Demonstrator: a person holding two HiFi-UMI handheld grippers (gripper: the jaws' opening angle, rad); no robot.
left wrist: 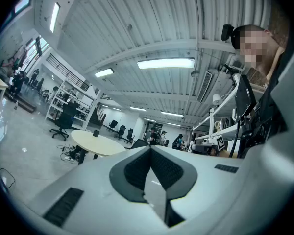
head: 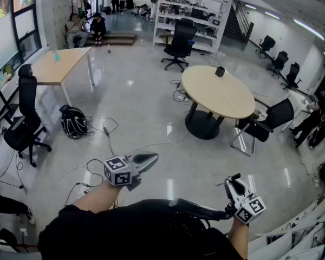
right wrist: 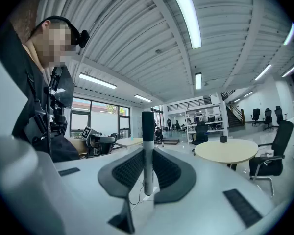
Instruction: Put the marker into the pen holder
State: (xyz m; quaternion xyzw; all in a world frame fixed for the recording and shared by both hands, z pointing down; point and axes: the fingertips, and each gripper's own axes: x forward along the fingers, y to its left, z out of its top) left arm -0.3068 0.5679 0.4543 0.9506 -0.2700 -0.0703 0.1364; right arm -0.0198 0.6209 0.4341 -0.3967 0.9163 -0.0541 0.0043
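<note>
My right gripper (head: 233,181) is at the lower right of the head view and is shut on the marker (head: 228,180). In the right gripper view the marker (right wrist: 147,153) is white-bodied with a black cap and stands upright between the ribbed pads (right wrist: 169,170). At lower centre-left my left gripper (head: 153,157) is held level, its jaws shut with nothing between them; its dark pads (left wrist: 169,169) meet at the tip. A small black container (head: 220,71) stands on the round beige table (head: 227,99) across the floor. It also shows in the right gripper view (right wrist: 224,139).
A black office chair (head: 264,124) stands by the round table and another (head: 24,124) at far left. A rectangular desk (head: 59,64) is at upper left, white shelving (head: 192,15) at the back. Cables and a helmet-like object (head: 73,122) lie on the floor. People sit far off.
</note>
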